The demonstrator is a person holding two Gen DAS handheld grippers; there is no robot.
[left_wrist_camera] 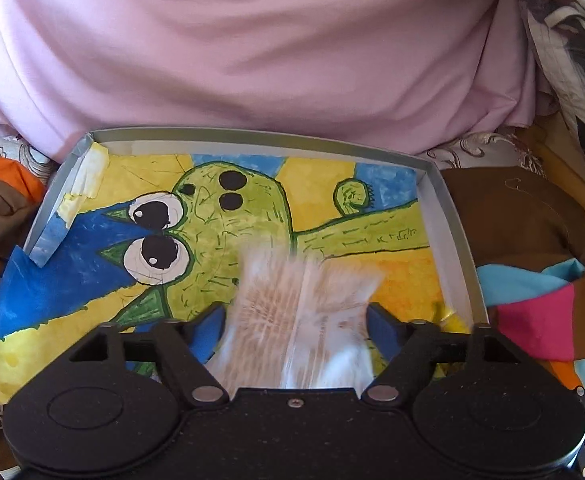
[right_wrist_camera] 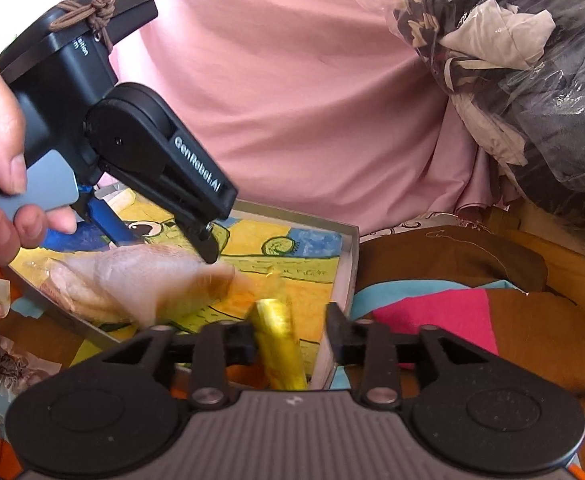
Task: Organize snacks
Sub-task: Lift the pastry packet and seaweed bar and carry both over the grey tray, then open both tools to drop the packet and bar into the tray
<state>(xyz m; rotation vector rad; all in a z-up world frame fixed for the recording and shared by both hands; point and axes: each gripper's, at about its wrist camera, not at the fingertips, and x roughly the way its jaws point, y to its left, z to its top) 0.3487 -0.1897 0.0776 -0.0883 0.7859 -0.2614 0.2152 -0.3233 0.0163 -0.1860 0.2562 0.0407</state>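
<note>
- Gold-wrapped snack stands low in the right wrist frame between the right tongs, touching the left finger only; the jaws stand apart.
- Grey tray, lined with a painted cactus drawing, fills mid-frame.
- Clear cracker packet, blurred, sits between the left tongs, seemingly pinched, over the tray's lower part.
</note>
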